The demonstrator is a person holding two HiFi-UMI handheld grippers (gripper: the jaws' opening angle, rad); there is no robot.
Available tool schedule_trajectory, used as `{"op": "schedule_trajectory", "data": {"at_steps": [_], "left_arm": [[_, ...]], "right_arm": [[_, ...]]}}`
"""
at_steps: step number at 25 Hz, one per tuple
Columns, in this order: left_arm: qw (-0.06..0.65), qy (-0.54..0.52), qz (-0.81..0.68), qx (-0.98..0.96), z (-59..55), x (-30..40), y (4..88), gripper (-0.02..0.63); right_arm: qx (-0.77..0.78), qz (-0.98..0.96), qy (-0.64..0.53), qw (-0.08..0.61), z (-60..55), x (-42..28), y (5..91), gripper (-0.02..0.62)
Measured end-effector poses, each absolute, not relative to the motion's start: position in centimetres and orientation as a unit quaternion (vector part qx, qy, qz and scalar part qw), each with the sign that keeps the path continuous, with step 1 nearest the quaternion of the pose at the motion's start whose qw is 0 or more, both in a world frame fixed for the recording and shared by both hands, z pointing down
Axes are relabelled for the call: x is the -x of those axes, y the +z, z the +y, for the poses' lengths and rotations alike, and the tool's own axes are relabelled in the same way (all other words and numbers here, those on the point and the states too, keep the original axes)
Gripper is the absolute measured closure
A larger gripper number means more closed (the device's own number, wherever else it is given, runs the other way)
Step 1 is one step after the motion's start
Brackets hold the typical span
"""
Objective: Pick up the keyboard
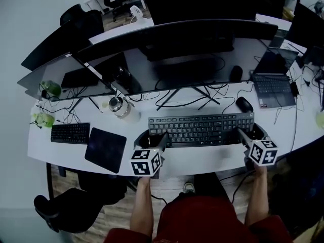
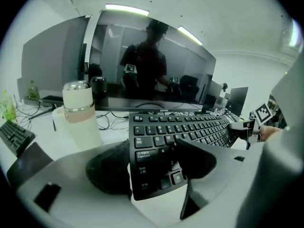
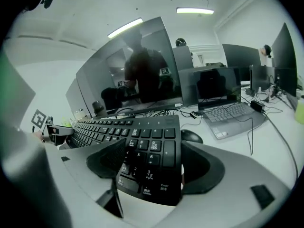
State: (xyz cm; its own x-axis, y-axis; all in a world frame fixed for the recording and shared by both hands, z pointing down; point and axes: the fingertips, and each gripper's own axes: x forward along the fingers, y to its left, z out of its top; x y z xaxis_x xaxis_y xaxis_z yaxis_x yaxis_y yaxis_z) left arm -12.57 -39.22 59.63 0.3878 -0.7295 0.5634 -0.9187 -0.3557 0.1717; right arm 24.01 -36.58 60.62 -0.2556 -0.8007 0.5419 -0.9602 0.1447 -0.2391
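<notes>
The black keyboard (image 1: 201, 129) lies across the front of the white desk (image 1: 202, 161), below the wide monitor. My left gripper (image 1: 154, 140) is shut on its left end: in the left gripper view the keyboard (image 2: 161, 146) sits clamped between the two dark pads, near the Caps Lock key. My right gripper (image 1: 248, 134) is shut on the number-pad end. In the right gripper view the keyboard (image 3: 147, 146) fills the gap between the jaws, and its near corner looks raised a little off the desk. The left gripper (image 2: 152, 163) and the right gripper (image 3: 152, 163) face each other along the keyboard.
A white tumbler (image 1: 120, 107) stands left of the keyboard, close to the left gripper. A black mouse (image 1: 244, 104) and a laptop (image 1: 273, 85) are behind the right end. A small keyboard (image 1: 70, 132) and black pad (image 1: 105, 149) lie at the left. Cables run under the monitor (image 1: 177, 49).
</notes>
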Motion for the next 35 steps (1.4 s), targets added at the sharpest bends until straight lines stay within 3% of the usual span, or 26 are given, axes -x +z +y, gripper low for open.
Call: {"op": "schedule_trajectory", "data": {"at_steps": [35], "left_arm": [[-0.032, -0.025, -0.566, -0.824, -38.1, 15.1, 34.4, 0.302]], "right_arm": [[-0.623, -0.779, -0.035, -0.058, -35.6, -21.4, 34.2, 0.233]]}}
